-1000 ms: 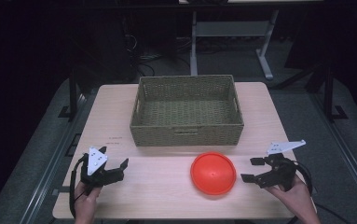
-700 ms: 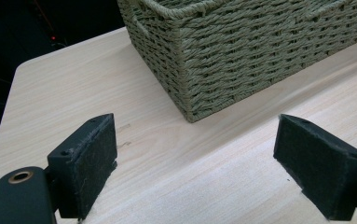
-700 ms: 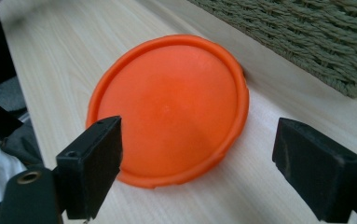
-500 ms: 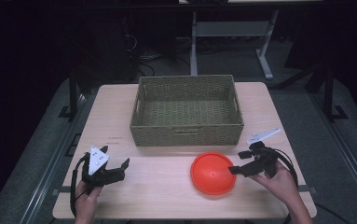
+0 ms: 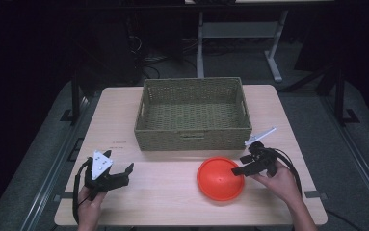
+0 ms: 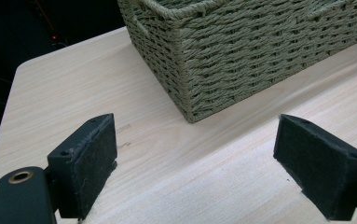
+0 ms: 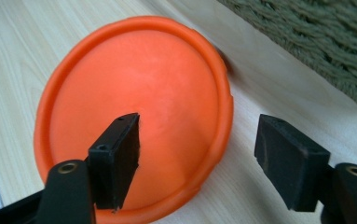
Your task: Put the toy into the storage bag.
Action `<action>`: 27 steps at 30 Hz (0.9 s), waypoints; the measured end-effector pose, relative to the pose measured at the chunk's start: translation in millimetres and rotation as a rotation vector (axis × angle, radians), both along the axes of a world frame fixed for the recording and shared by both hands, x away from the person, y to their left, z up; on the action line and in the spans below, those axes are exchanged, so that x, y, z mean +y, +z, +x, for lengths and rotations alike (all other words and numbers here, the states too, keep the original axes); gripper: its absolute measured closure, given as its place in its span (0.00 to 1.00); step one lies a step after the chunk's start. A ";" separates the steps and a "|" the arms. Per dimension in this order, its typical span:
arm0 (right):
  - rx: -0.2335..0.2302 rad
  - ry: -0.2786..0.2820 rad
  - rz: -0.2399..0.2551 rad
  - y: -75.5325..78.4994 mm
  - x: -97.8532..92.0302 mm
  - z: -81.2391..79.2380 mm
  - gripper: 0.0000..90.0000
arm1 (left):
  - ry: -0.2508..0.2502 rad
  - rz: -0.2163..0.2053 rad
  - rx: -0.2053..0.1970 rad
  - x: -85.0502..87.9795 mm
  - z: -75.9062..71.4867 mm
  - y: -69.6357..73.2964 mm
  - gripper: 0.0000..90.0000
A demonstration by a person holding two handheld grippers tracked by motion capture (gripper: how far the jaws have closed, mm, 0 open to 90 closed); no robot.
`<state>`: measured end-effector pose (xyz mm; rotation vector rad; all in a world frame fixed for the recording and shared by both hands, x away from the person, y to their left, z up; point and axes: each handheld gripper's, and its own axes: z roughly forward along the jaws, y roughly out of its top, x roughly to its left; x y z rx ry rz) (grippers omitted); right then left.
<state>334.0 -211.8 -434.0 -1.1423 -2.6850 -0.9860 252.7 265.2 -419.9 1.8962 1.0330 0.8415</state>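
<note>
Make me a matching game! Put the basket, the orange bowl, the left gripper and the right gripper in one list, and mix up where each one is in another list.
1 basket
2 orange bowl
3 left gripper
4 right gripper

a jaws open over bare table
b jaws astride the bowl's rim
c upside down, in front of the basket
d back middle of the table

Pairs: 1-d, 2-c, 3-a, 4-b

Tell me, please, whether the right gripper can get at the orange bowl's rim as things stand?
Probably yes: the right gripper has its open jaws astride the rim of the orange bowl, and nothing lies between.
</note>
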 end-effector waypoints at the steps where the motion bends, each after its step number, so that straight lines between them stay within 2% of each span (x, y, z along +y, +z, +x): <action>1: 0.005 0.002 -0.002 -1.6 -0.7 1.2 0.36 | 0.000 0.000 -0.001 0.0 0.1 0.0 0.14; 7: 0.015 -0.005 0.003 -6.2 -1.4 0.6 0.42 | 0.004 0.000 -0.002 1.0 1.0 0.2 0.14; 8: 0.031 -0.013 0.009 -6.4 -2.0 1.0 0.43 | 0.007 -0.001 -0.001 1.1 1.0 0.1 0.14; 12: 0.043 -0.026 0.030 -8.5 -5.5 4.9 0.48 | 0.010 0.001 0.000 1.6 1.2 0.5 0.14; 20: 0.080 0.003 0.007 -13.9 -2.5 7.9 0.59 | 0.006 0.006 0.000 -0.1 1.1 0.7 0.14; 27: 0.080 0.010 -0.010 -16.4 0.1 8.9 0.66 | 0.006 0.007 0.003 -0.3 1.4 0.2 0.14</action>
